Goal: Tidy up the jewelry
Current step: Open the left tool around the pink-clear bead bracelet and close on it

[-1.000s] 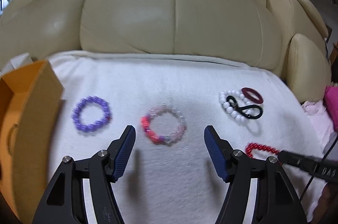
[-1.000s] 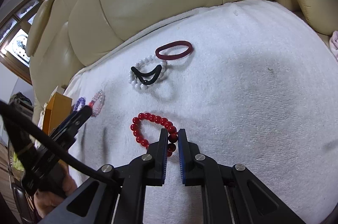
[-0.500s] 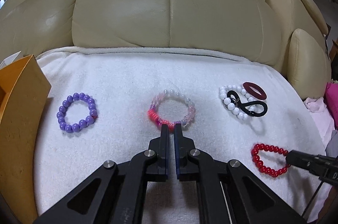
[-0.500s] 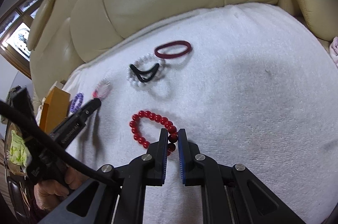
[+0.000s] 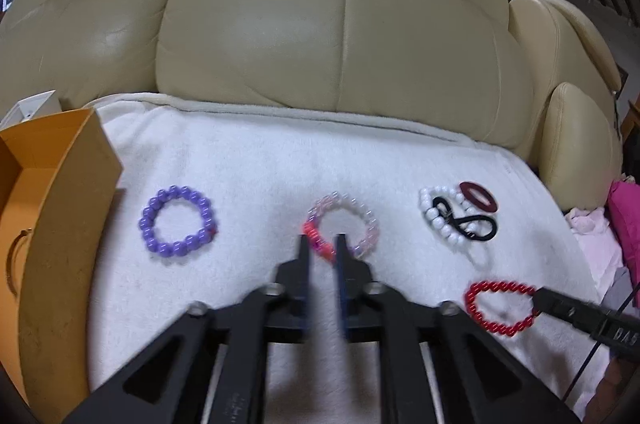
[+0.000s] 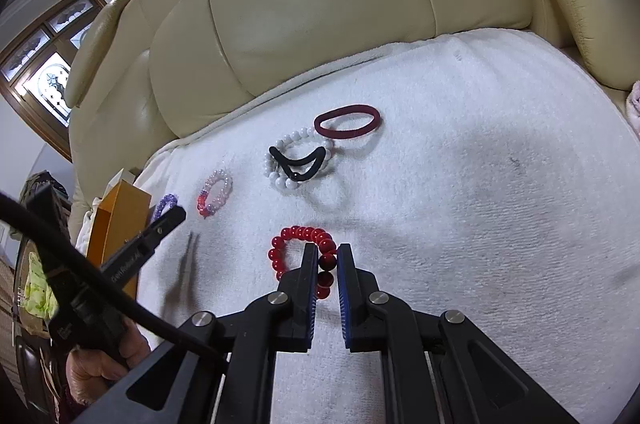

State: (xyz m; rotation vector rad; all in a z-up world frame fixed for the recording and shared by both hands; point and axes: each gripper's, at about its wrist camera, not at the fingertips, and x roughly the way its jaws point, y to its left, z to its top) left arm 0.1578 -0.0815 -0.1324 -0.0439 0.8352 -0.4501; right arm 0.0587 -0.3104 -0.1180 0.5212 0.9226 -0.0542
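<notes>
Several bracelets lie on a white towel [image 5: 248, 168] over a cream sofa. My left gripper [image 5: 322, 244] is shut on the near edge of the pink and clear bead bracelet [image 5: 352, 220], by its red beads. A purple bead bracelet [image 5: 176, 220] lies to its left. My right gripper [image 6: 327, 253] is shut on the red bead bracelet [image 6: 296, 236], which also shows in the left wrist view [image 5: 500, 308]. Farther back lie a white pearl bracelet [image 6: 296, 160] with a black hair tie [image 6: 298, 166] on it and a maroon hair tie [image 6: 347, 121].
An open orange box [image 5: 52, 208] stands at the towel's left edge, also in the right wrist view [image 6: 116, 220]. The sofa back [image 5: 320, 36] rises behind the towel. Pink cloth [image 5: 624, 224] lies at the far right.
My left gripper was open a second ago and closed on the pink bracelet. It has shifted slightly since. My right gripper stays shut on the red bracelet.
</notes>
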